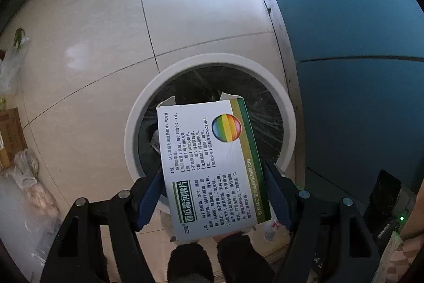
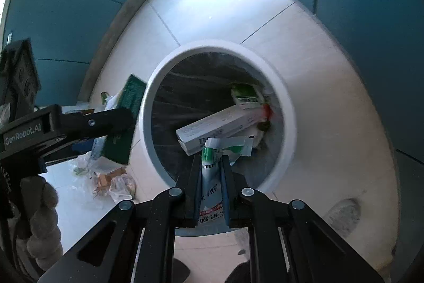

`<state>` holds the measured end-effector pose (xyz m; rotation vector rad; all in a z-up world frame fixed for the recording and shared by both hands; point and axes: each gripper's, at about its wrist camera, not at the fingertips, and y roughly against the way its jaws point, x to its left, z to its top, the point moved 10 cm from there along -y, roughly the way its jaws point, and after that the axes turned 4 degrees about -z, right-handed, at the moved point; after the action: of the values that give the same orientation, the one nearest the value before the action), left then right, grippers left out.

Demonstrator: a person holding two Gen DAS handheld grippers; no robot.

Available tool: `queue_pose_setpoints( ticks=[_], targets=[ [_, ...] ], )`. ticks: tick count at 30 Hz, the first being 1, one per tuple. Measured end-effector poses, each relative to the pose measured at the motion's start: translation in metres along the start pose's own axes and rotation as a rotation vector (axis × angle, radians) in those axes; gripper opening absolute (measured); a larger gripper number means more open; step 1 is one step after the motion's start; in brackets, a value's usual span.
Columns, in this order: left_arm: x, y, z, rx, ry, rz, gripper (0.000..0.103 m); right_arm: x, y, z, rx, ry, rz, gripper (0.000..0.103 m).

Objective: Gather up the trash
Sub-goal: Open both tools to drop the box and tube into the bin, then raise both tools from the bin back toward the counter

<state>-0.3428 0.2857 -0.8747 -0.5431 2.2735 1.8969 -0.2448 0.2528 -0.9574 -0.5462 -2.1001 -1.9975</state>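
Over the bin's near rim in the left wrist view, the left gripper (image 1: 212,192) is clamped on a white medicine box (image 1: 209,166) with a rainbow circle, jaws standing wide because the box is wide. The box's open flaps poke out over the trash bin (image 1: 287,123), which has a clear liner and something pale down by its left wall. My worry: the box is nearly as long as the opening, so if it drops flat it could catch on the rim and tip onto the floor tiles (image 1: 87,70).

Right wrist view next: the right gripper (image 2: 212,177) is pinched narrow on a flattened tube (image 2: 209,182), right above the near rim of the bin. Inside there's a long white carton (image 2: 220,126), a green-and-white box (image 2: 245,96) and scraps. The tube's sitting so close to the edge it might bounce out. More litter (image 2: 114,182) waits on the floor to the left.
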Motion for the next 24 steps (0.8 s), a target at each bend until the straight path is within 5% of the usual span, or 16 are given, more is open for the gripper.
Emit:
queue_pose_setpoints(
  ticks=[5,8,15,18,24],
  targets=[
    [0.009,0.004,0.004,-0.024,-0.018,0.05,0.079,-0.001,-0.018,0.007,0.015,0.02,-0.026,0.019],
    [0.017,0.01,0.004,-0.04,-0.006,0.07,0.098,-0.002,-0.021,0.012,0.024,0.02,-0.06,0.044],
    [0.04,0.051,-0.001,-0.187,-0.026,0.239,0.098,-0.003,-0.007,0.014,0.001,0.062,-0.138,0.098],
    [0.049,0.073,-0.008,-0.236,-0.043,0.336,0.098,0.001,0.008,0.015,-0.025,0.111,-0.195,0.103],
    [0.05,0.109,-0.034,-0.274,-0.008,0.404,0.098,0.017,0.055,0.009,-0.062,0.171,-0.288,0.103]
  ],
)
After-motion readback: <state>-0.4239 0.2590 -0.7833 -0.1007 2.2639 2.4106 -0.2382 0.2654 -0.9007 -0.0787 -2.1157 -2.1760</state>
